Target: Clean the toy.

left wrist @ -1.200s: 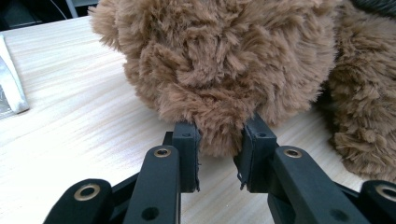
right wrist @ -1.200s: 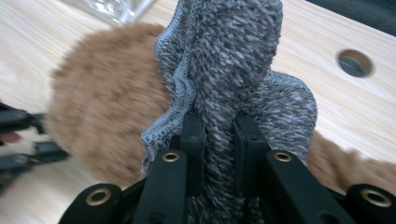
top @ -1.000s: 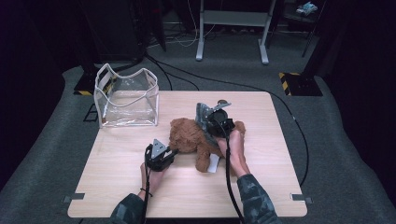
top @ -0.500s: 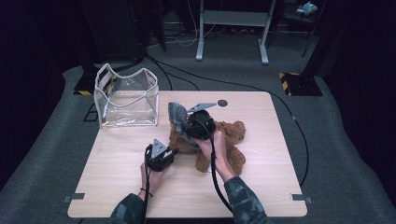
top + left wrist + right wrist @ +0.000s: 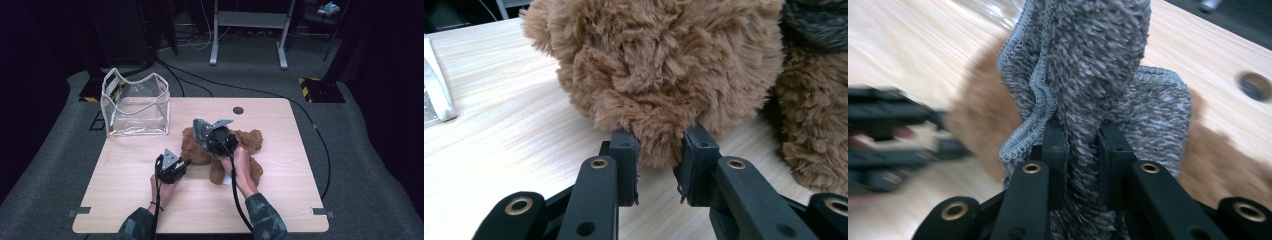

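Right gripper view alone reveals fingers (image 5: 1055, 145) pinching grey knit cloth (image 5: 1093, 65).

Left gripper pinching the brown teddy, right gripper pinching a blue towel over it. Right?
Not quite: the cloth is grey knit fabric, not a blue towel. The right gripper view shows the right gripper shut on a fold of it. The rest holds: in the left gripper view the left gripper pinches the brown teddy.

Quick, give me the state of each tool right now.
Left tool: shut on the brown plush bear, pinching a tuft of its fur.
Right tool: shut on the grey knit cloth, held bunched above the bear.
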